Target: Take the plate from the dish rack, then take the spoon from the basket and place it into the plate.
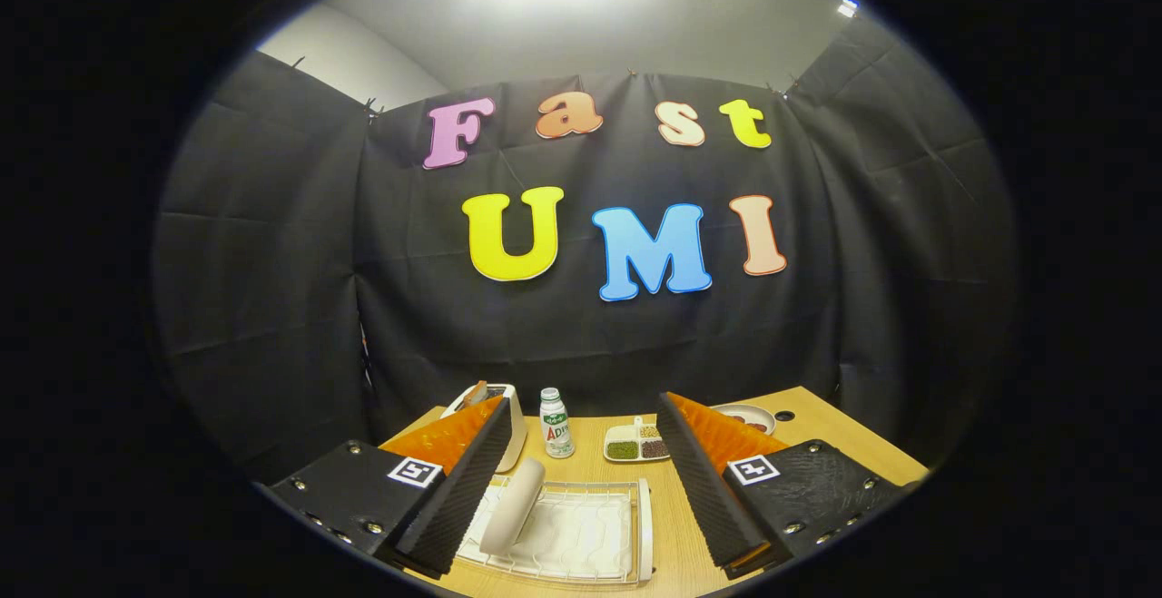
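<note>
Staged recording booth, black cloth walls, wooden table, dish rack, small bottle

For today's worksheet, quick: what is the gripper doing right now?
Gripper: open, jaws spread wide and holding nothing, above the dish rack, with the plate standing in it between them.

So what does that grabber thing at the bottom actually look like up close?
The gripper has two flat, wedge-shaped fingers spread wide apart, their inner faces lined with ribbed, saw-toothed padding. Each finger sits on a dark, textured block fastened with small round screws, and each block carries a square black-and-white marker tag. No cables or sleeve are visible.
</note>
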A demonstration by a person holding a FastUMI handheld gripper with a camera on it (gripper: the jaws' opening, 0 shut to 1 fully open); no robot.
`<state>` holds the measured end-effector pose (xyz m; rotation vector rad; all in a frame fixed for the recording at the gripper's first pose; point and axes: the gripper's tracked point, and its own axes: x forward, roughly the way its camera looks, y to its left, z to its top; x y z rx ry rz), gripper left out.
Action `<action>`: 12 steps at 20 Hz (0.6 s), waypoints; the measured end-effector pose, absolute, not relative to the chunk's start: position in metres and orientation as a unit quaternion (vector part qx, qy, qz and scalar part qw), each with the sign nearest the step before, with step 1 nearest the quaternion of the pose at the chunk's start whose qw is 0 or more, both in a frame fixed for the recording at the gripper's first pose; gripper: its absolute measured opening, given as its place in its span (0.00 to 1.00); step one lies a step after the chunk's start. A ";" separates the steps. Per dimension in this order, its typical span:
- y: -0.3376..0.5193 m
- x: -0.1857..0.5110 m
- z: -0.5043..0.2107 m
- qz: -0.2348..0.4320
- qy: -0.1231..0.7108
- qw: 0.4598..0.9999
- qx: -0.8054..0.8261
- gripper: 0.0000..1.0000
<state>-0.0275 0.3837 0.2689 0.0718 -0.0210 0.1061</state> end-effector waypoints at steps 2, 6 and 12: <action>0.385 -0.029 0.269 0.053 -0.011 0.998 0.037 0.99; 0.389 -0.028 0.264 0.052 -0.002 0.998 0.046 0.99; 0.403 -0.020 0.242 0.053 0.034 0.997 0.054 0.99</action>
